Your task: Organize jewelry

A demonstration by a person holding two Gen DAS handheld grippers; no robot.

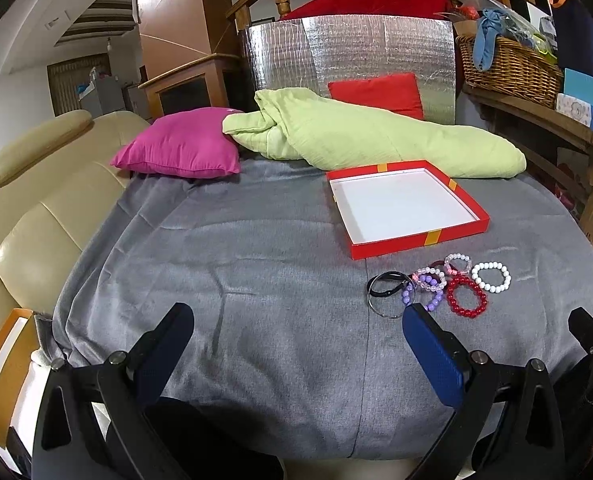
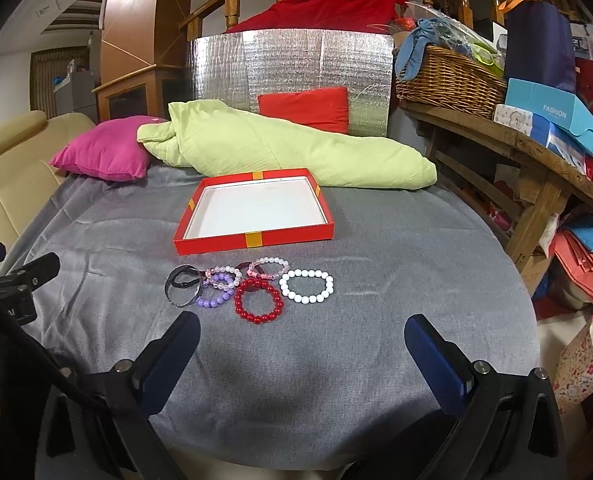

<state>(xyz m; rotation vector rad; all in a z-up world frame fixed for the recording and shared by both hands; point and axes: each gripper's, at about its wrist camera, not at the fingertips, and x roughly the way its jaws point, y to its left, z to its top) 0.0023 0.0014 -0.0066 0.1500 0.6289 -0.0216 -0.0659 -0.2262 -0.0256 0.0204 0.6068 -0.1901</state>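
Tray (image 2: 224, 242) at table (image 2: 376, 340) centre, bracelets (image 2: 252, 288) in a cluster just at its 6 o'clock, quilt (image 2: 280, 152) at its 12, cushion (image 2: 100, 156) at 10, basket (image 2: 448, 80) on shelf at 2

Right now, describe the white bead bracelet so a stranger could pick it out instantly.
Find the shallow red box on the grey cloth. In front of it lies a cluster of bracelets. The white bead bracelet is at the cluster's right end, beside the red bead bracelet, the only one with opaque white beads.
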